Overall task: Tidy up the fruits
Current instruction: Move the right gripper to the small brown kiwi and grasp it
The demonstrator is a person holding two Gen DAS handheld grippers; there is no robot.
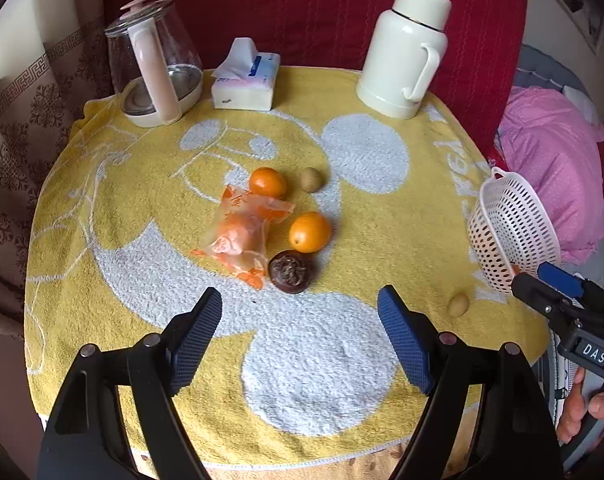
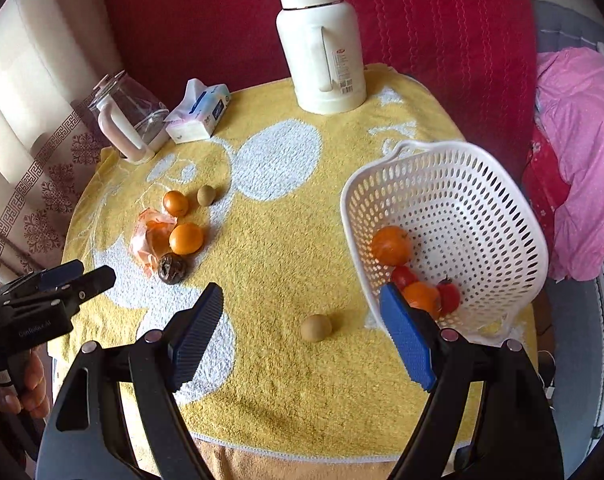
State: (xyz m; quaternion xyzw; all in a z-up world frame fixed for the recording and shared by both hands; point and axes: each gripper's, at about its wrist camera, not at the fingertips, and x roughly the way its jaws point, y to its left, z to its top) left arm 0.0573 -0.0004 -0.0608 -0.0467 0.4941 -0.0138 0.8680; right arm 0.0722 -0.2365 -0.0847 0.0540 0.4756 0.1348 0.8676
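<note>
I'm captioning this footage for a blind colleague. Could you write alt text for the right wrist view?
An open right gripper hovers over a yellow towel, with a small round brown fruit lying just ahead between its fingers. At right, a tilted white basket holds oranges and red fruits; more fruit lies at left.

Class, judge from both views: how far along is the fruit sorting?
Done: two oranges and red fruits sit in the tilted white basket. In hand: nothing; the left gripper and right gripper are open. Left: two oranges, a dark fruit and small brownish fruits on the towel.
</note>
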